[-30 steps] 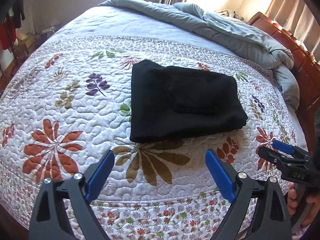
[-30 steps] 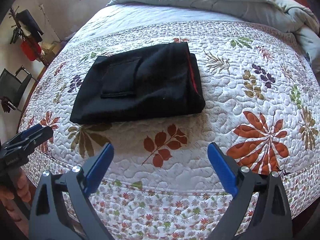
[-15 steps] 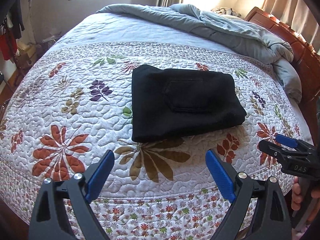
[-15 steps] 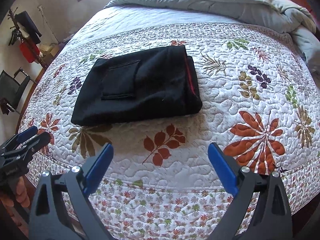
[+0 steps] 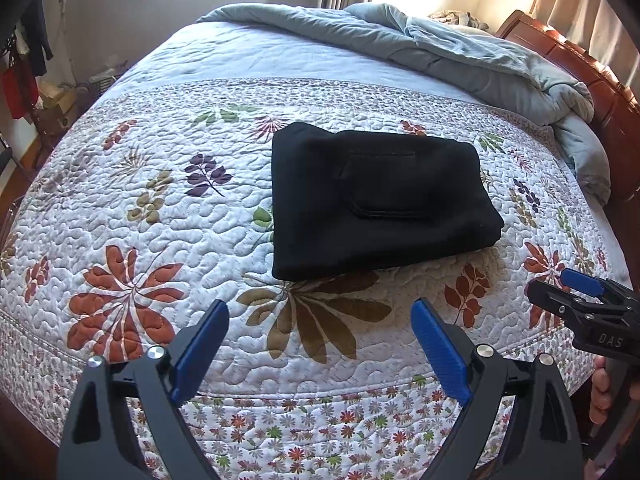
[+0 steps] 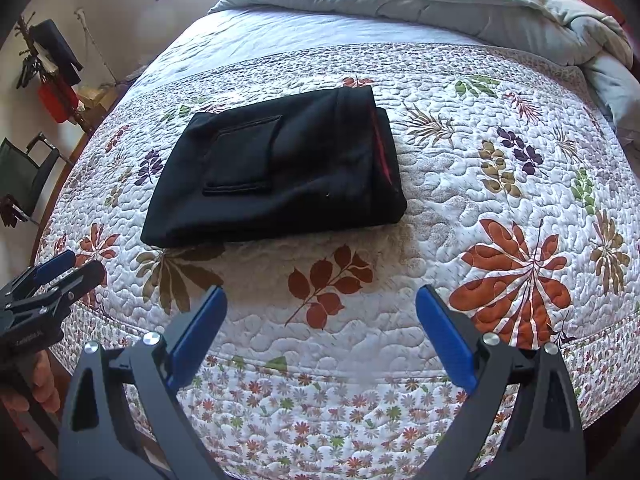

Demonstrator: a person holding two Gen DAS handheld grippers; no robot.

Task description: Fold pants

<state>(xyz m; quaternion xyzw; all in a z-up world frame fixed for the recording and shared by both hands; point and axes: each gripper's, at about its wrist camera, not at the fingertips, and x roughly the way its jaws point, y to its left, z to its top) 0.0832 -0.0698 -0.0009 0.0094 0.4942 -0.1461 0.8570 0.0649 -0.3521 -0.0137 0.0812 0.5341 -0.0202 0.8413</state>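
Black pants (image 5: 376, 204) lie folded into a thick rectangle on the floral quilt, a back pocket facing up. In the right wrist view the same pants (image 6: 280, 168) show a red stripe along their right edge. My left gripper (image 5: 320, 316) hangs open above the near part of the quilt, well short of the pants, holding nothing. My right gripper (image 6: 322, 304) is open too, equally far back from the pants. Each gripper appears at the edge of the other's view: the right gripper (image 5: 576, 292) low at the right, the left gripper (image 6: 60, 272) low at the left.
The quilt (image 5: 120, 200) covers a bed, with a rumpled grey-blue duvet (image 5: 440, 44) heaped along the far side. A wooden headboard (image 5: 600, 80) runs down the right. A coat stand with clothes (image 6: 52, 64) and a chair (image 6: 24, 176) stand left of the bed.
Both grippers have drawn back and risen a little from the bed, so the folded pants look slightly farther off. Both stay open; the pants have not moved.
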